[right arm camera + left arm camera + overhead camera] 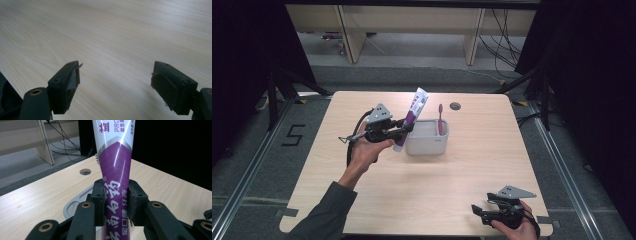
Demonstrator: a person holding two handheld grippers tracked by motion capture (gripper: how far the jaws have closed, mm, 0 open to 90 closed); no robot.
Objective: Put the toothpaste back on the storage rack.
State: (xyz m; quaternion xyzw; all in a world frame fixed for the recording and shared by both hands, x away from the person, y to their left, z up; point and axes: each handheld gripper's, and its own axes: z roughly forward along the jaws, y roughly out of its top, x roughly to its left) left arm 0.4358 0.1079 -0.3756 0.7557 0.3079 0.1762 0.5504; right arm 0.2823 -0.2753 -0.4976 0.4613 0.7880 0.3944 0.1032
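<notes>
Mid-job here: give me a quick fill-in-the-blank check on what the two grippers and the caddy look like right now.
1. The left gripper is shut on the ____ tube of toothpaste.
2. The toothbrush stands in the grey ____ on the table.
3. The right gripper, near the table's front edge, has its jaws ____.
4. The toothpaste is held ____ the table, tilted, beside the caddy.

Missing words: purple and white; caddy; open; above
</notes>
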